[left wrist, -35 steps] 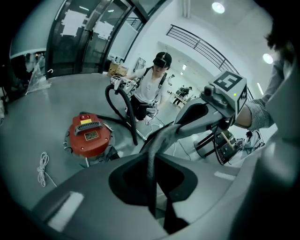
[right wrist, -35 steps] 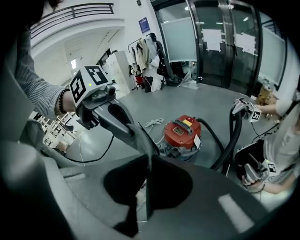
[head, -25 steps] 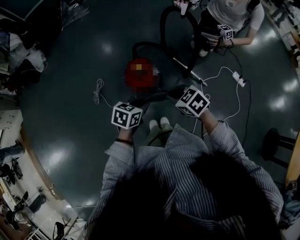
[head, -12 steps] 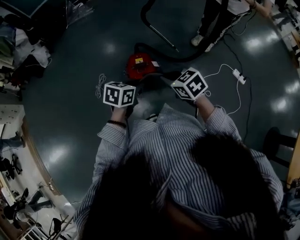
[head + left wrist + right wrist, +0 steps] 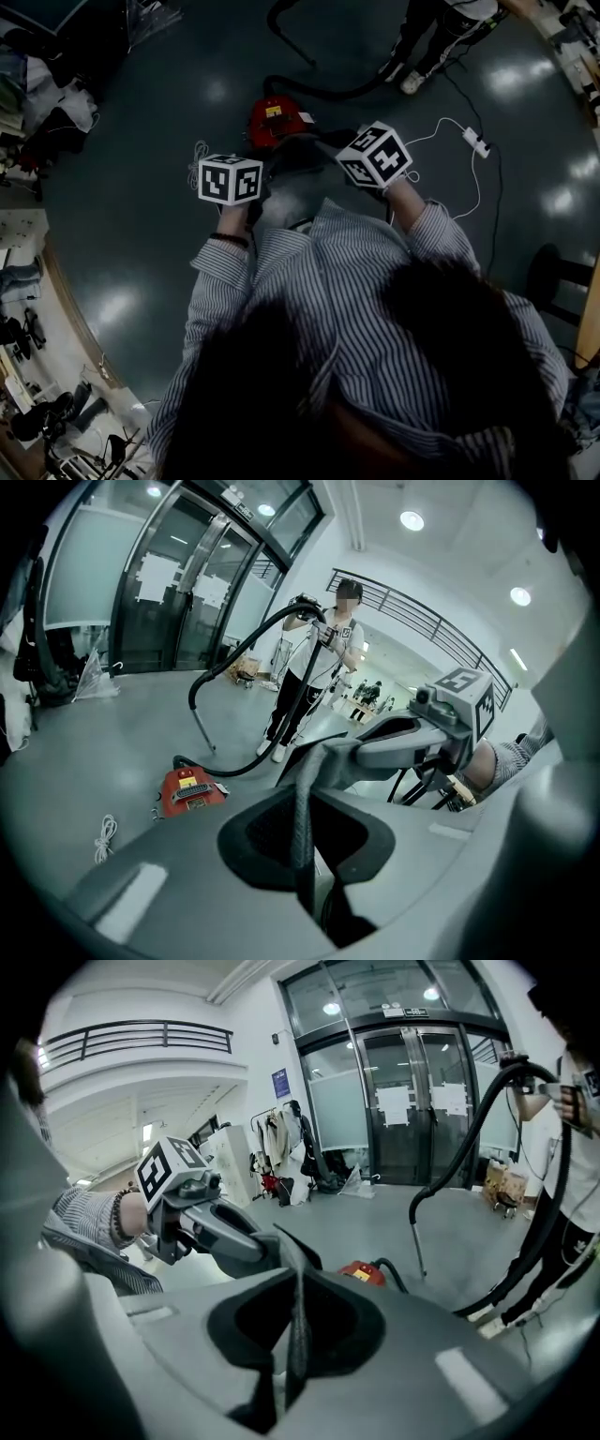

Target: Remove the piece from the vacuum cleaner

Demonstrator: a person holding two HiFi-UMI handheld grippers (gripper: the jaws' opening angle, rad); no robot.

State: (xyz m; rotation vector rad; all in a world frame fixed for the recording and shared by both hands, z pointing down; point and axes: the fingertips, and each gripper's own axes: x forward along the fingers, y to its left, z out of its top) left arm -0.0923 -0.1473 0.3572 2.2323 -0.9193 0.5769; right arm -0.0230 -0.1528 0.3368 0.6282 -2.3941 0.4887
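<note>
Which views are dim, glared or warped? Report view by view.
Head view: underexposed, bright glare spots on the floor, edges bent. Left gripper view: bright, fisheye bows the glass doors, black vignette. Right gripper view: same bowing, railing curved, dark rim.

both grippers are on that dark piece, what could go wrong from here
The thin dark piece is pinched by the left gripper and right gripper; pulling them apart could tear it or slip it free. The white cable lies on the floor close by: a trip risk.
</note>
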